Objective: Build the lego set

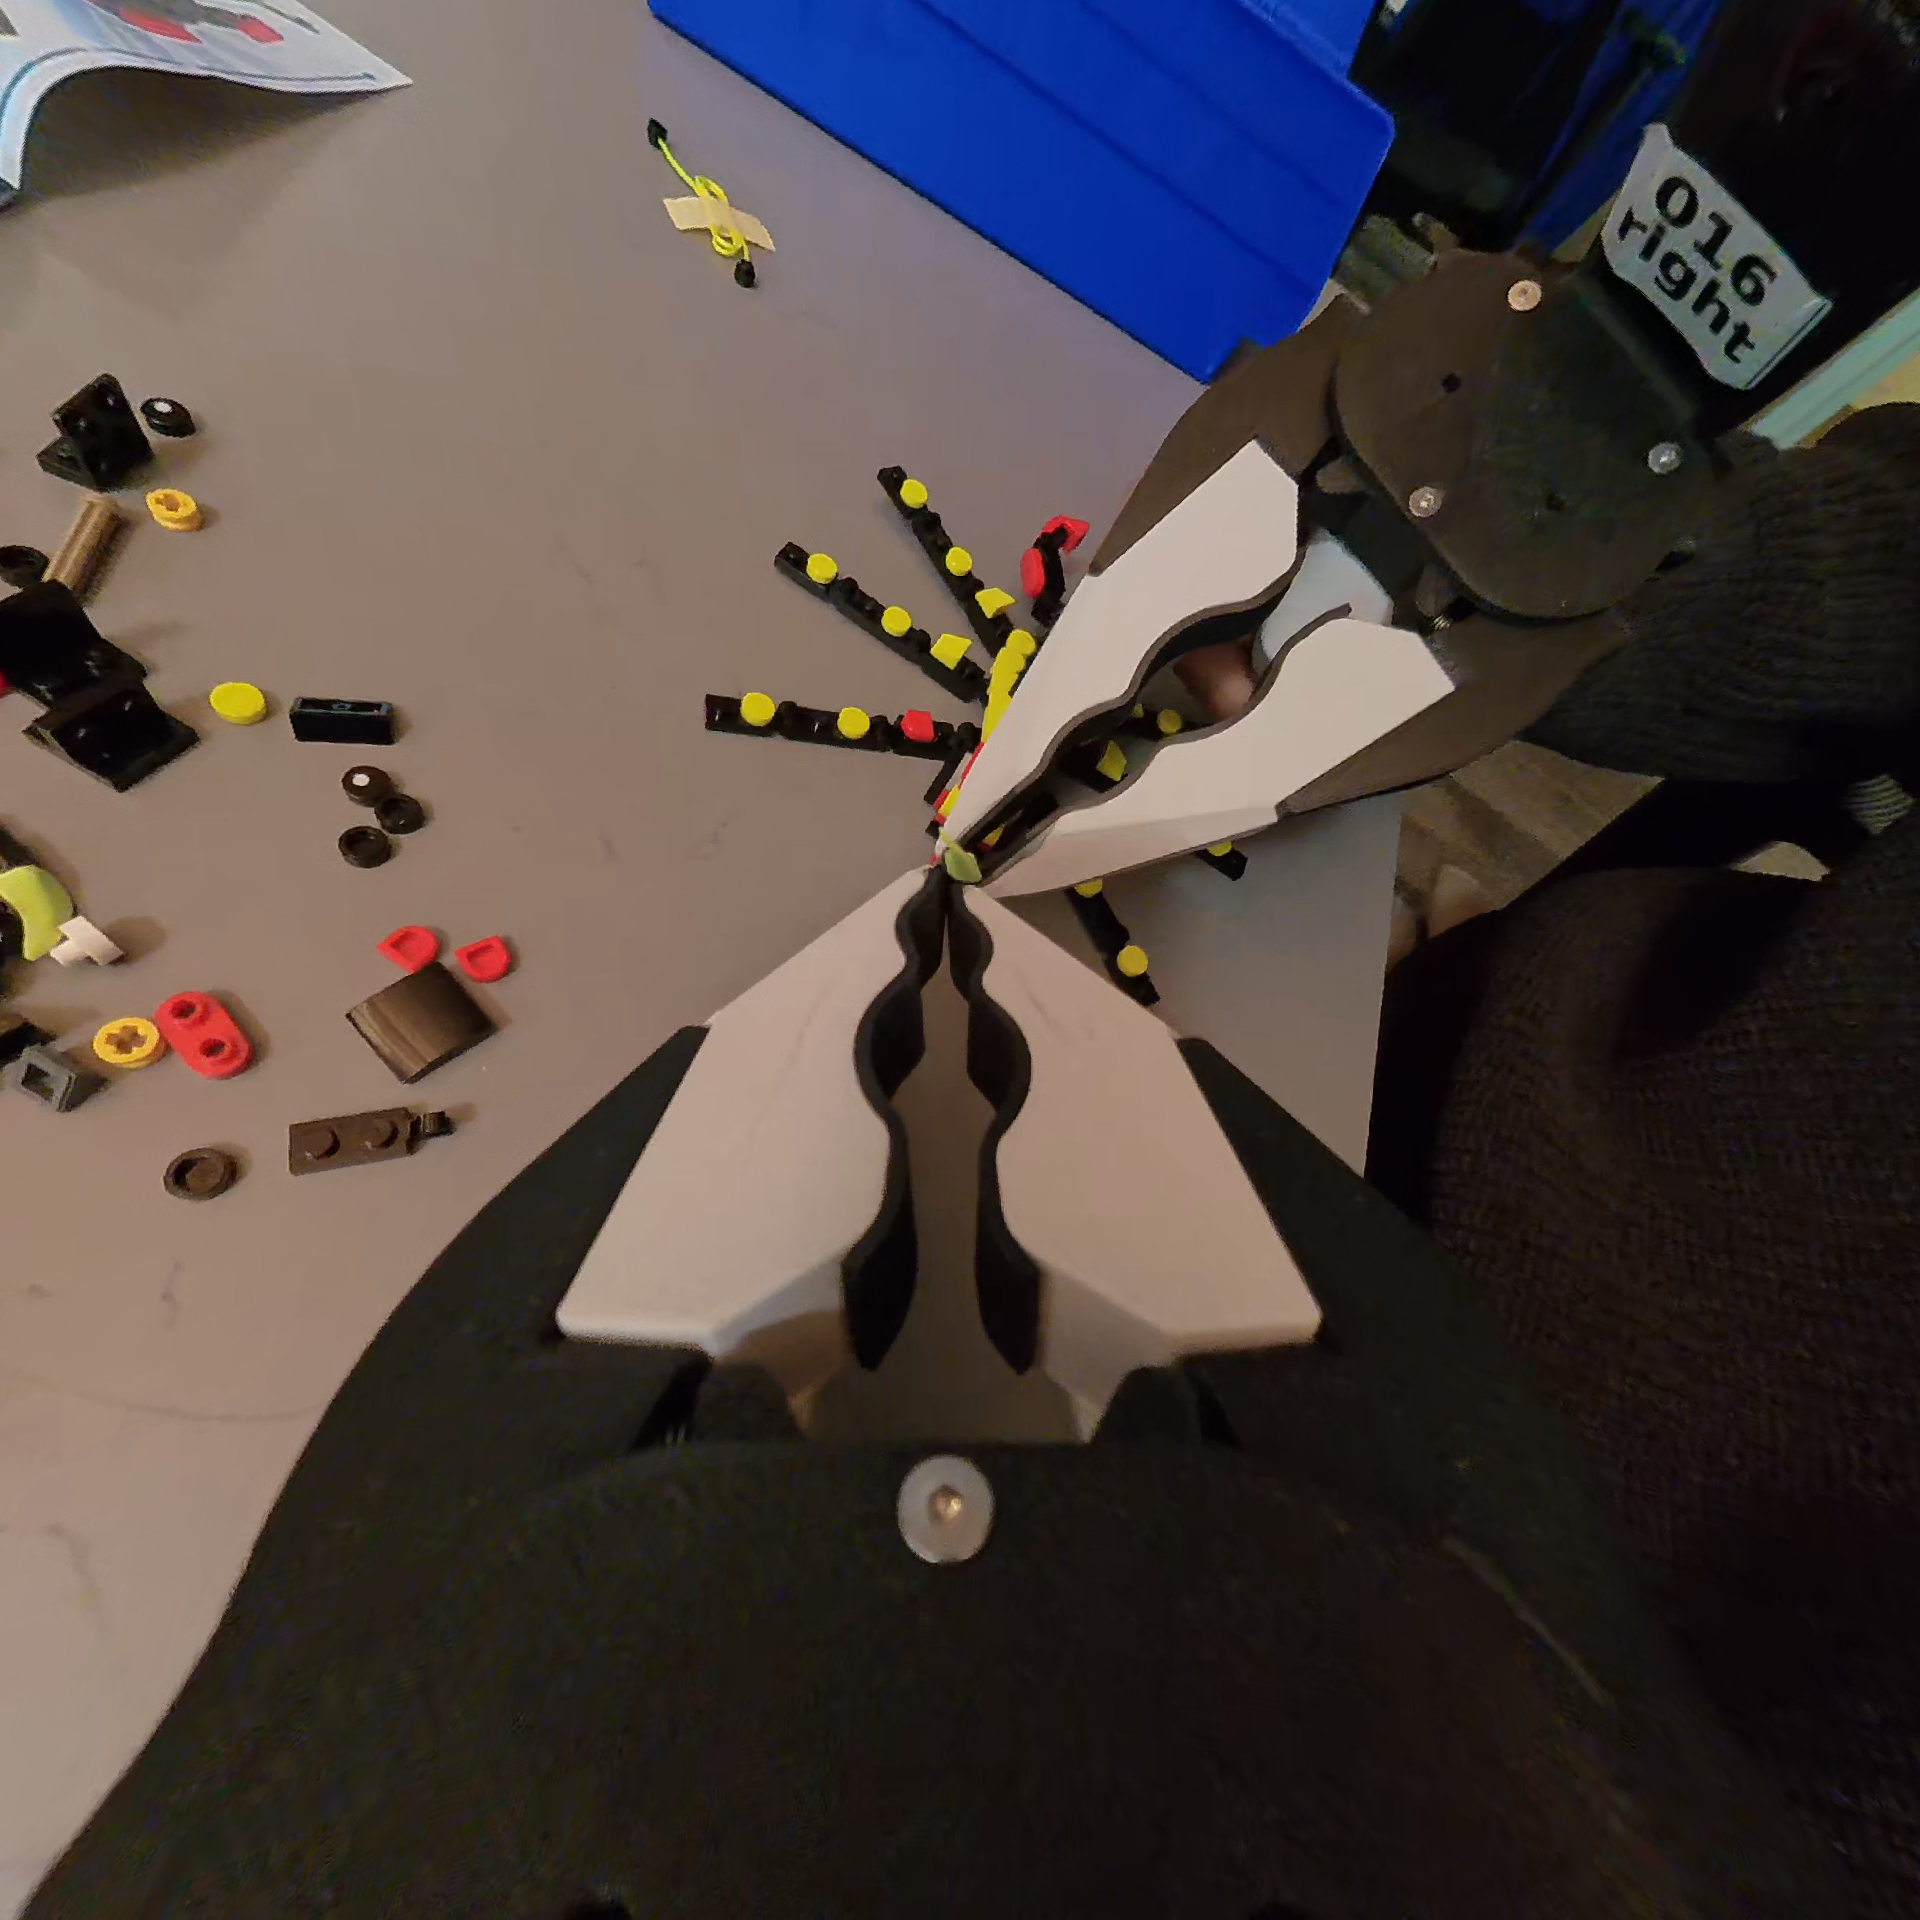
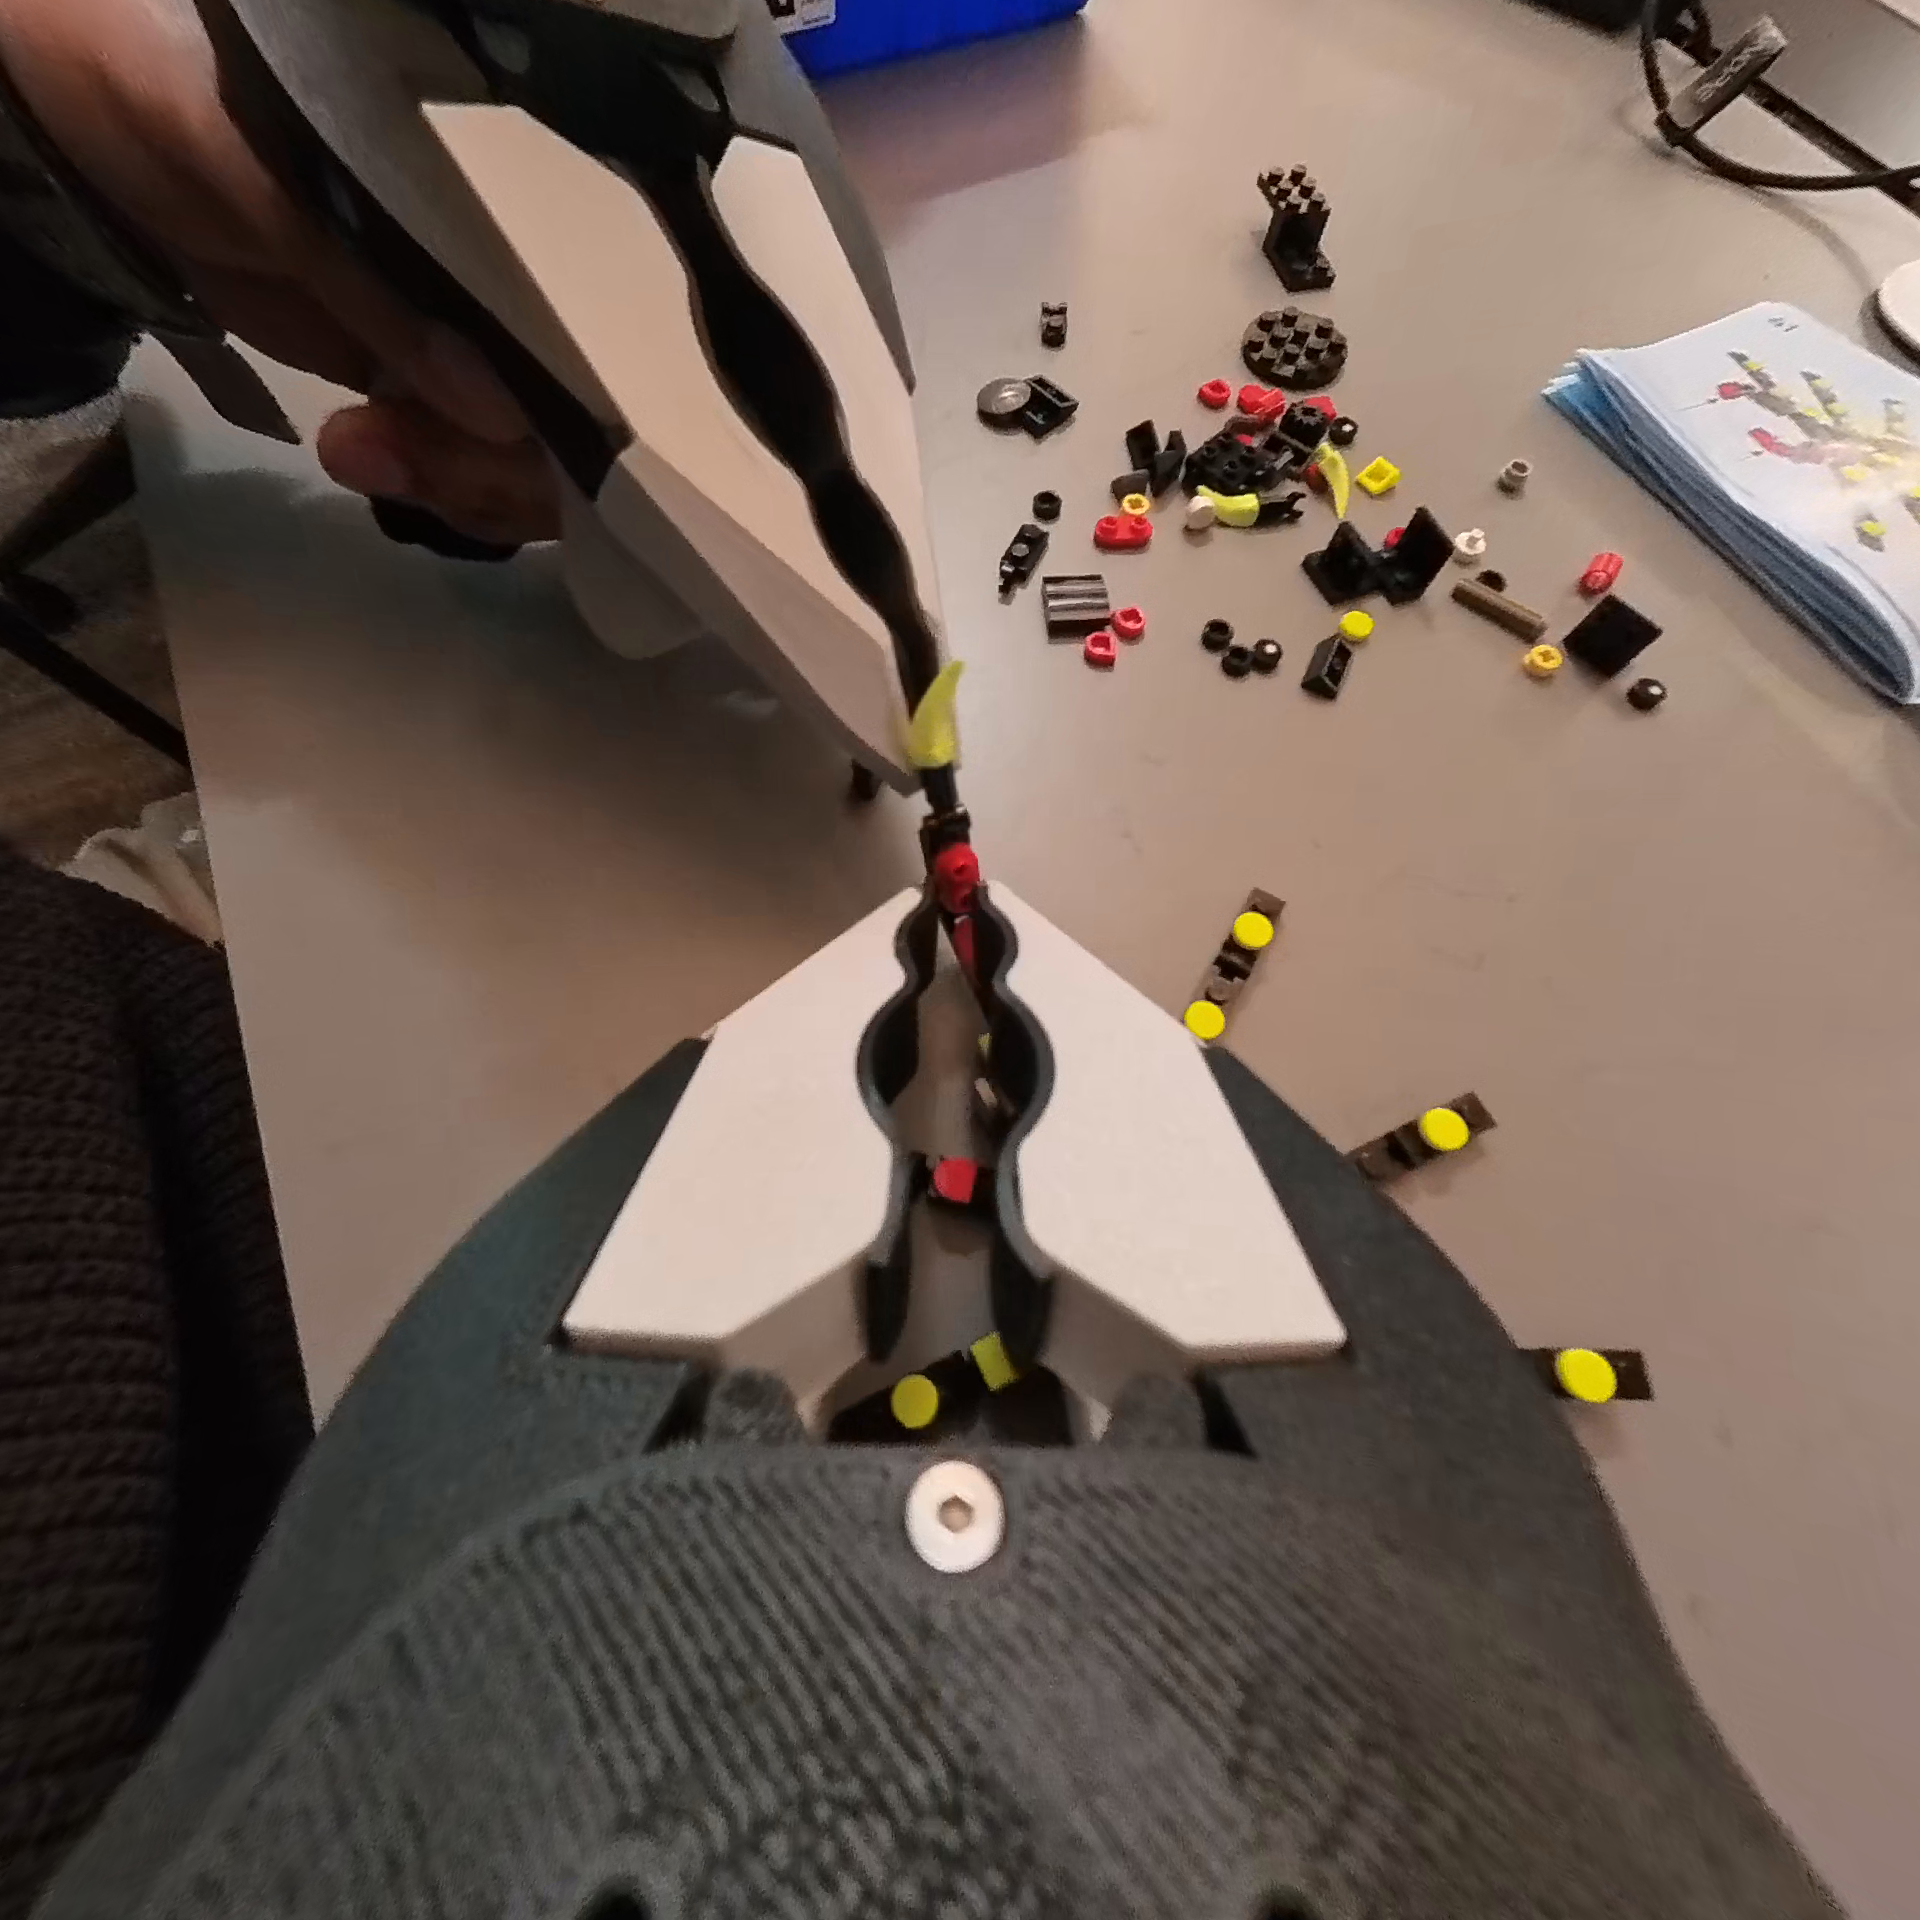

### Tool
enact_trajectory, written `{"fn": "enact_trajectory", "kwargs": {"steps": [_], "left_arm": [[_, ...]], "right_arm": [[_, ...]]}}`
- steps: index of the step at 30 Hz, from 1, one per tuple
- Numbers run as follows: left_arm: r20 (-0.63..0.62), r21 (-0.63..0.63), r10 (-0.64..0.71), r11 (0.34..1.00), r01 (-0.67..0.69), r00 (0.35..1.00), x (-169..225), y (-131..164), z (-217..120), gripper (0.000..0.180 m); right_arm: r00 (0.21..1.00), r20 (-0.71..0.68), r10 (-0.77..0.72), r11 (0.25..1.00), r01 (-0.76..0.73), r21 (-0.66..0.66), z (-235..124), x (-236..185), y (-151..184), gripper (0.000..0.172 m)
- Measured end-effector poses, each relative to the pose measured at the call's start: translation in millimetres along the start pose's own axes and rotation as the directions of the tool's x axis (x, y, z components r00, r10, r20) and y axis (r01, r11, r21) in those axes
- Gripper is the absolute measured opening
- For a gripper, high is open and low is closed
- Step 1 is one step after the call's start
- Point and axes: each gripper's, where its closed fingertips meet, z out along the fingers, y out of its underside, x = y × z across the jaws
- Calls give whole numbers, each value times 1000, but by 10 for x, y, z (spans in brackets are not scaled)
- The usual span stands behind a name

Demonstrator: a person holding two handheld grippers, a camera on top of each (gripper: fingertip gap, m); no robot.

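Yellow-green claw (image 2: 935, 717) right at the centre of things, folks, pinched at the very tip of the left tongs (image 1: 940, 888), which are together on it with no daylight showing between the pads. In the right wrist view those left tongs reach in from eleven o'clock, and the claw sits at the far end of a thin black and red limb (image 2: 954, 868).

The right tongs (image 2: 956, 904) are clamped on that limb, red joint just past their tips at twelve o'clock. Behind them, black strips (image 1: 831, 719) dotted with yellow studs fan out over the bench (image 1: 520, 416), from nine o'clock round to eleven in the left wrist view.

Tip to tip, the two tongs almost touch. It's a delicate spot. To my eye, the grip on the claw is tiny, so any push wants to run straight along the limb, not across it, or the claw may twist out sideways. The right tongs look best used as an anchor: firm, close to the joint, no rolling of the wrist, since a thin limb like that could bend at the red joint.

Over at one o'clock in the right wrist view, loose pieces (image 2: 1247, 468) lie scattered, a booklet (image 2: 1745, 468) at two o'clock, all well apart. A blue bin (image 1: 1039, 156) sits at twelve in the left wrist view.
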Motion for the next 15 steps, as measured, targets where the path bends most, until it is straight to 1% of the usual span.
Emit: {"fn": "enact_trajectory", "kwargs": {"steps": [4, 7, 10, 15], "left_arm": [[1, -4, 17, 1000, -17, 1000, 14, 8, -1, 0], [-10, 4, 9, 1000, -9, 1000, 15, -2, -25, 2], [-6, 7, 5, 1000, -5, 1000, -3, -5, -38, 3], [33, -7, -4, 1000, 4, 999, -11, 13, 16, 18]], "right_arm": [[1000, -11, -24, 1000, 24, -3, -2, 1, 3, 5], [999, -13, -29, 999, 30, 24, -34, 18, -40, 13], [1000, -8, -3, 999, 4, 47, -56, 38, -72, 15], [996, -26, 84, 991, -81, 103, -143, 190, -130, 18]]}}
